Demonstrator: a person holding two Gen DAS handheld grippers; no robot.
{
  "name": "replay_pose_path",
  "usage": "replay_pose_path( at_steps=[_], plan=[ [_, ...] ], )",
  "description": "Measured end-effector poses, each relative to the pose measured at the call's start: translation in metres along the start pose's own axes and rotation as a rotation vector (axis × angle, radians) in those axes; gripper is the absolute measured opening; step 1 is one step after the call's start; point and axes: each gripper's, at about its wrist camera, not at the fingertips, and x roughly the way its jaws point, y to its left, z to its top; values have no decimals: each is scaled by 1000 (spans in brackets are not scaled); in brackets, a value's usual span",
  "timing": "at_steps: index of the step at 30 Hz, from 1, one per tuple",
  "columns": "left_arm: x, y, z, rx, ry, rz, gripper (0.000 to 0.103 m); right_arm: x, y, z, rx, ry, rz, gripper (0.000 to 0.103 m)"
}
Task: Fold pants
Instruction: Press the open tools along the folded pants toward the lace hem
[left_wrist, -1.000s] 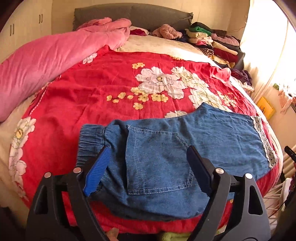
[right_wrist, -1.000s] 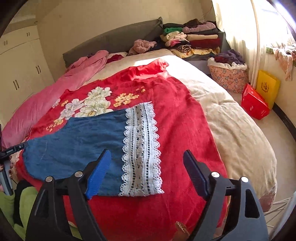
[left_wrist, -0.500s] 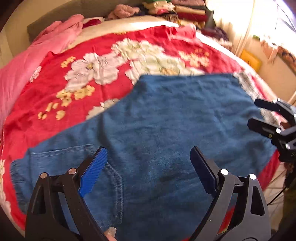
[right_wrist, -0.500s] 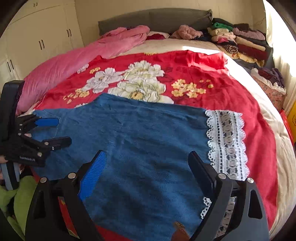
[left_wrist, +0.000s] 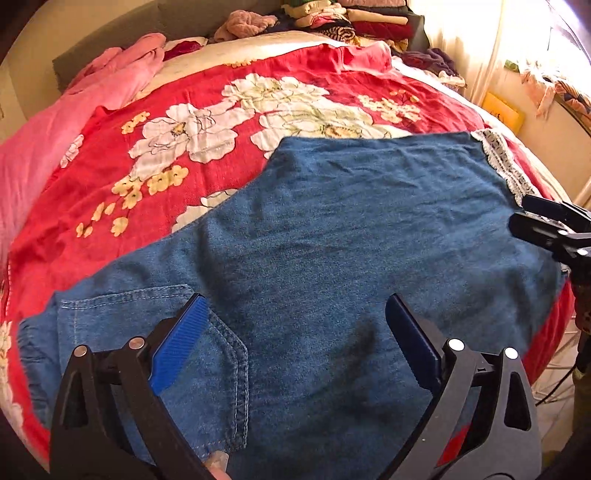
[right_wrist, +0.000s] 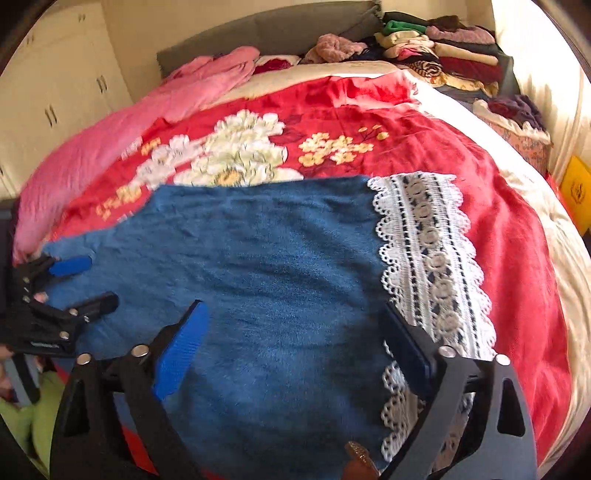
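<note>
While you hover over the bed, your left gripper (left_wrist: 295, 332) stands spread above the denim pants (left_wrist: 332, 258) near the back pocket (left_wrist: 147, 332); your right gripper (right_wrist: 295, 339) gapes too, over the white lace hem (right_wrist: 428, 251). Pants lie flat on the red floral blanket (left_wrist: 166, 110). Folded clothes (right_wrist: 443, 48) stack by the headboard. Yellow box (right_wrist: 576, 188): print unreadable.
</note>
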Motion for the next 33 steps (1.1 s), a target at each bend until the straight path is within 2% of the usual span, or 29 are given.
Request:
replay_pose_path(
  at_steps=[6,16,33],
  plan=[
    [-25,-5,7,4,-51,0,93,-41,-11,1,16,-71,-24,97],
    [-54,-27,20,49,-102,-14,93,-84,-29,-3,52,-150,-78,98],
    [-60,-62,38,116,-115,-11,93,-120,-48,-12,73,-232,-90,98]
  ],
)
